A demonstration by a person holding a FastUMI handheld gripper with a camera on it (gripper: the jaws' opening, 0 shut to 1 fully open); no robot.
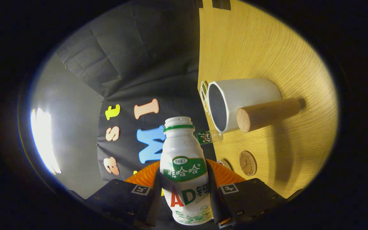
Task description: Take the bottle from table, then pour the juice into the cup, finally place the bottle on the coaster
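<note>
Tool (184,188) pinching the white plastic drink bottle (184,166) on both sides, rolled sideways, mouth near the white cup with wooden handle (235,102) on the wooden table (267,48). Grab done; pour apparently underway (no stream visible). Round brown coaster (248,163) still bare.

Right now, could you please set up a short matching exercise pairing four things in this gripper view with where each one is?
Things:
1. bottle
2. cup
3. coaster
4. gripper

Places:
A. on the table, by the wooden handle
B. shut on the bottle's body
C. between the two fingers
D. flat on the table, between the fingers and the cup

Pairs: 1-C, 2-A, 3-D, 4-B
</note>
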